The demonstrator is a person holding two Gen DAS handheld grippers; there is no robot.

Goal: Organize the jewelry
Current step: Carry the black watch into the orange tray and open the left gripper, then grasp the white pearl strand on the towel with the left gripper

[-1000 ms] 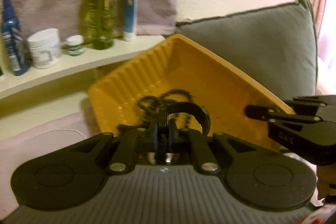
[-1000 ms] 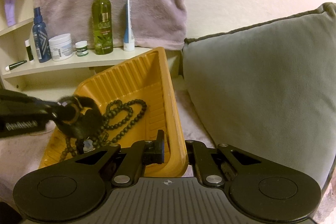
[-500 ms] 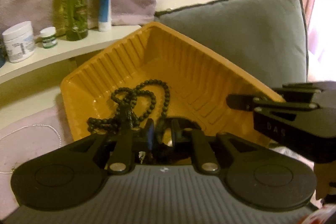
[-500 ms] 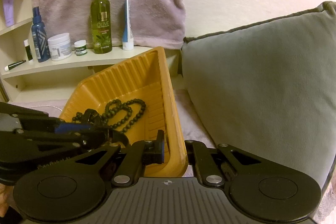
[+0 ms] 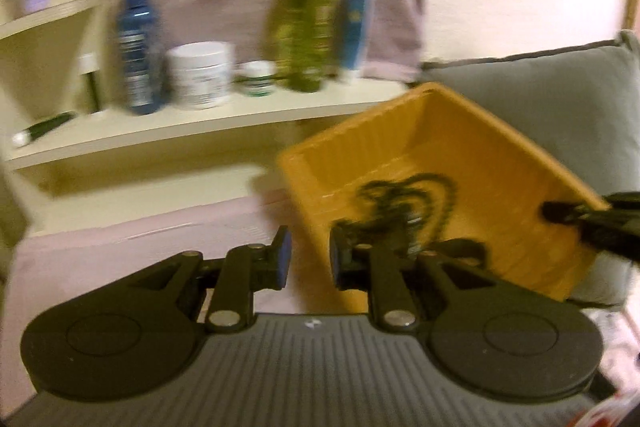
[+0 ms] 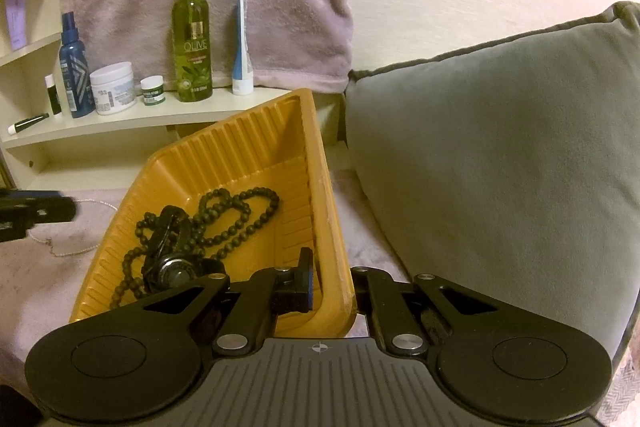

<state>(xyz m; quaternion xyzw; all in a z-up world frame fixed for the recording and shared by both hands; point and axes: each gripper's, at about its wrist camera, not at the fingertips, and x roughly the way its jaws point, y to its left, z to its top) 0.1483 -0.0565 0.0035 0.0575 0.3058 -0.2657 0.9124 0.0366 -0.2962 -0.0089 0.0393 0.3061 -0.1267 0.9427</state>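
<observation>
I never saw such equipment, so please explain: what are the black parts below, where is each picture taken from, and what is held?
A person holds black tongs in each hand; a camera on each looks forward along its fingers. One picture comes from the left tongs, open and empty. The other comes from the right tongs, which pinch the wall of the orange ribbed plastic tray. Inside lie a black bead necklace and a black wristwatch. A thin pale chain lies on the pink cover beside the tray.

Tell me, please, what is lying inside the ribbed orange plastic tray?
A dark beaded necklace and a black wristwatch lie in the ribbed orange plastic tray. Its near corner is hidden behind the right hand-held gripper.
</observation>
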